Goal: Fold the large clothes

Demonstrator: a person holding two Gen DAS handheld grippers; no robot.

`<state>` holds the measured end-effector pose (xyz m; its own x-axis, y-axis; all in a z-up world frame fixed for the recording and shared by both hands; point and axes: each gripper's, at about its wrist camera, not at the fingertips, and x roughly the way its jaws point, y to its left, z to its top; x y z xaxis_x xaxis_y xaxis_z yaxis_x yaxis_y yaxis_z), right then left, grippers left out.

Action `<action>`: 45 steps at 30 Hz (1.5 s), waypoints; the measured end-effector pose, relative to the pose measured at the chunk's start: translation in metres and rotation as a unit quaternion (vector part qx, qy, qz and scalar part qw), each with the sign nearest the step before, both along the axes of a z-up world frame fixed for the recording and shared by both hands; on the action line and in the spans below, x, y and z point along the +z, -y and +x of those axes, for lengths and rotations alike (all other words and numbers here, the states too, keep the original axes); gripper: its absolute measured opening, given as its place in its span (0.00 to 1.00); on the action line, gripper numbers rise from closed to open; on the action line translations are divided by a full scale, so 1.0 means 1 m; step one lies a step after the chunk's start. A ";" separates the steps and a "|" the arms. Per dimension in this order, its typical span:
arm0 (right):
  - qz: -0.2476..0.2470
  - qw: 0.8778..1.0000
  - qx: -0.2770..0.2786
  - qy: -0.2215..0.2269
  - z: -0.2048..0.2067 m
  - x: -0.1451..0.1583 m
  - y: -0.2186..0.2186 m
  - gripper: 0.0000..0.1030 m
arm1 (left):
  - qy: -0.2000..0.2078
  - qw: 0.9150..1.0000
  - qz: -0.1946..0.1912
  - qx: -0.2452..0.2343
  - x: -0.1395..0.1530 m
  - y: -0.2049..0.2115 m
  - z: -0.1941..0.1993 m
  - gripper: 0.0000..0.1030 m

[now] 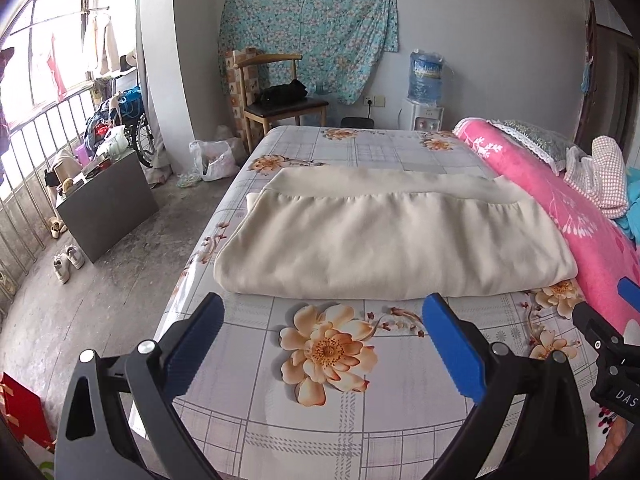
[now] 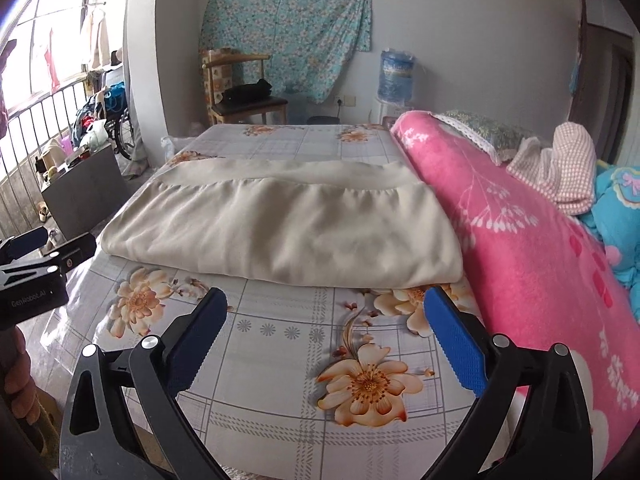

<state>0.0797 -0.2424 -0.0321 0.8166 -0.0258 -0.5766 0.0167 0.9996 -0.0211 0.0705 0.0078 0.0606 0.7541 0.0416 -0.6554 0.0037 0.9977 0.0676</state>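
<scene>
A cream garment lies folded into a wide rectangle on the flowered bed sheet; it also shows in the right wrist view. My left gripper is open and empty, held a little short of the garment's near edge. My right gripper is open and empty, just short of the garment's near right corner. The right gripper's tip shows at the right edge of the left wrist view. The left gripper shows at the left edge of the right wrist view.
A rolled pink blanket lies along the bed's right side, touching the garment, with pillows and a checked cloth behind it. A wooden chair and water dispenser stand beyond the bed. A grey cabinet stands on the floor at left.
</scene>
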 end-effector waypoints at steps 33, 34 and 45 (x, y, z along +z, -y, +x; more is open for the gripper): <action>-0.001 0.999 -0.021 -0.032 0.013 -0.001 -0.010 0.92 | -0.057 0.998 -0.008 -0.001 -0.014 0.023 0.013 0.95; -0.003 0.999 -0.021 -0.031 0.014 0.000 -0.011 0.92 | -0.057 0.998 -0.008 -0.001 -0.014 0.023 0.013 0.95; -0.007 0.999 -0.023 -0.035 0.016 0.000 -0.012 0.92 | -0.063 0.998 -0.014 -0.004 -0.017 0.021 0.015 0.95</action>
<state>0.0962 -0.2305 -0.0320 0.7721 -0.0697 -0.6317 0.0598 0.9975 -0.0369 0.0851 -0.0133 0.0436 0.6658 0.0159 -0.7459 0.0193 0.9991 0.0385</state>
